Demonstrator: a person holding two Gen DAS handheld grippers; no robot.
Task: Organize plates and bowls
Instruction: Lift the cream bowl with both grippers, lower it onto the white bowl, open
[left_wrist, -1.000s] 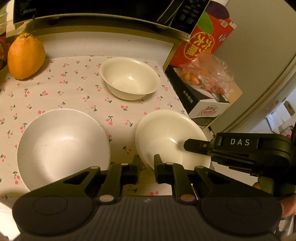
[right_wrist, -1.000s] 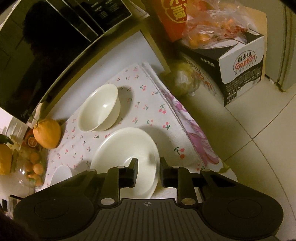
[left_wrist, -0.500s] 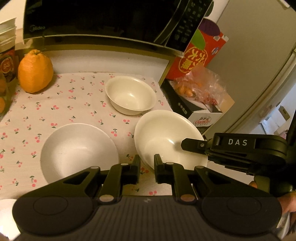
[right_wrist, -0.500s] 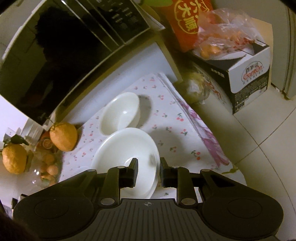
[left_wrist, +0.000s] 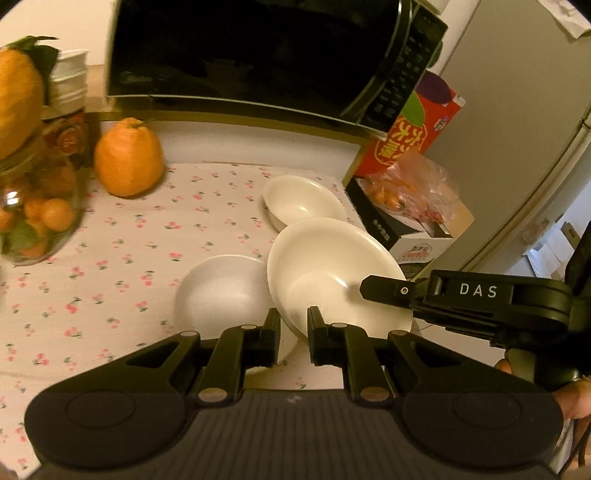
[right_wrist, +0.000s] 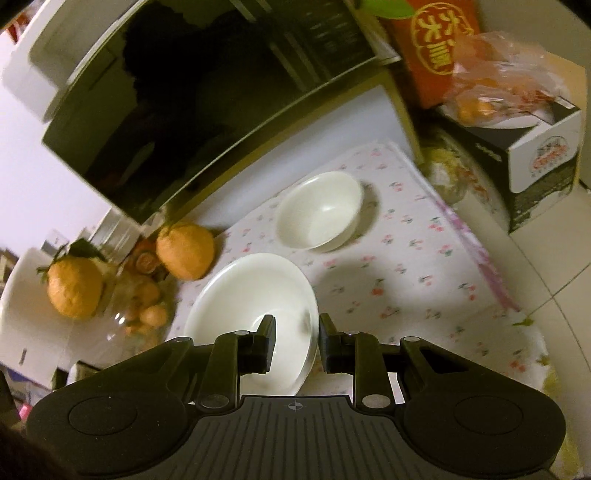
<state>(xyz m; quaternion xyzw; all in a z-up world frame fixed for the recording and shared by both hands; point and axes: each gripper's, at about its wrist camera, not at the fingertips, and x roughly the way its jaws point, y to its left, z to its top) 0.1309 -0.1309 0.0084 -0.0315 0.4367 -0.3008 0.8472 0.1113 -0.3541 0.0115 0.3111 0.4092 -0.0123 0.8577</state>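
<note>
A white plate (left_wrist: 332, 269) is lifted and tilted above the cherry-print cloth (left_wrist: 110, 258). My left gripper (left_wrist: 293, 328) is shut on its near rim. My right gripper (right_wrist: 295, 339) is shut on its rim too; its finger shows in the left wrist view (left_wrist: 391, 291) over the plate's right side. The plate also shows in the right wrist view (right_wrist: 251, 302). A second white plate (left_wrist: 221, 295) lies on the cloth to the left, partly under the held one. A small white bowl (left_wrist: 303, 199) stands behind, also in the right wrist view (right_wrist: 321, 210).
A black microwave (left_wrist: 258, 55) stands at the back. An orange fruit (left_wrist: 127, 162) and a glass jar of small fruit (left_wrist: 33, 206) sit at the left. A red carton (left_wrist: 410, 136) and a box with a fruit bag (left_wrist: 410, 199) stand right of the table edge.
Both grippers have lifted the right plate off the cloth and carried it left, so it now overlaps the other plate. Both cameras rose and pulled back.
</note>
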